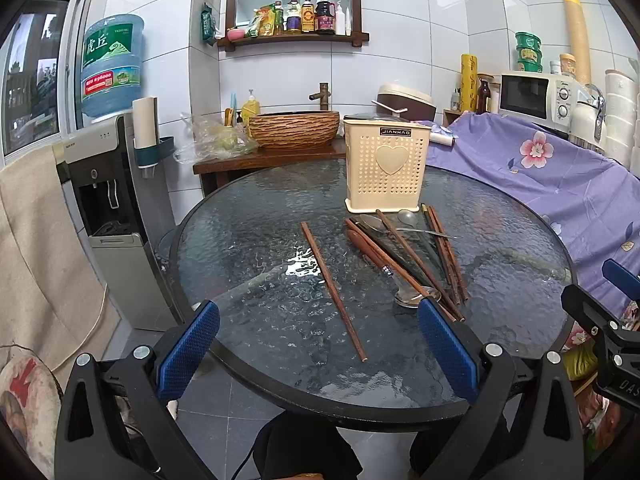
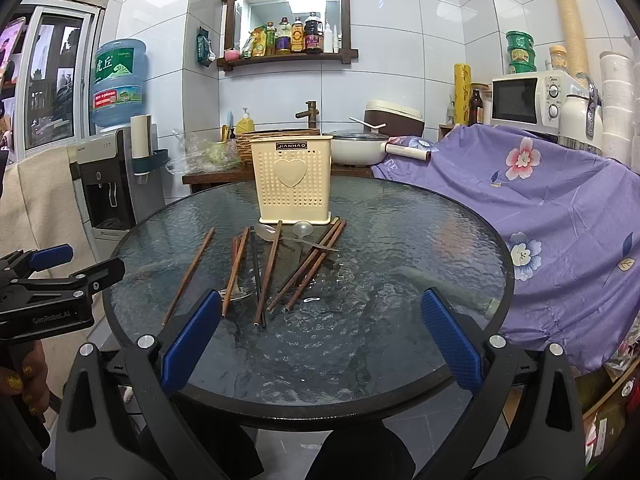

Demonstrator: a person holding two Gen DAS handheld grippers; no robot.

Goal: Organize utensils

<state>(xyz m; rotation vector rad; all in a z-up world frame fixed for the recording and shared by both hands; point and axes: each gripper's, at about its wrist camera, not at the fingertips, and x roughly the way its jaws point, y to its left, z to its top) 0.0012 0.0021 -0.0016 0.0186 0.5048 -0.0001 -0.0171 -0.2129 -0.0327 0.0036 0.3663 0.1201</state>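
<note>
A cream perforated utensil holder (image 1: pixel 386 166) (image 2: pixel 294 180) with a heart stands upright on the round glass table (image 1: pixel 248 240) (image 2: pixel 400 240). In front of it lies a heap of brown chopsticks (image 1: pixel 436 258) (image 2: pixel 310 266), spoons (image 1: pixel 374 222) (image 2: pixel 302 229) and a dark chopstick (image 2: pixel 256 276). One brown chopstick (image 1: pixel 334 292) (image 2: pixel 188 276) lies apart to the left. My left gripper (image 1: pixel 318 348) is open and empty above the near table edge. My right gripper (image 2: pixel 320 340) is open and empty, also above the near edge. Each gripper shows at the side of the other's view.
A water dispenser (image 1: pixel 108 208) (image 2: pixel 108 184) stands left of the table. A purple floral cloth (image 1: pixel 560 184) (image 2: pixel 540 200) covers furniture on the right. A wooden counter with a basin (image 1: pixel 294 130) and a pot (image 2: pixel 360 146) stands behind.
</note>
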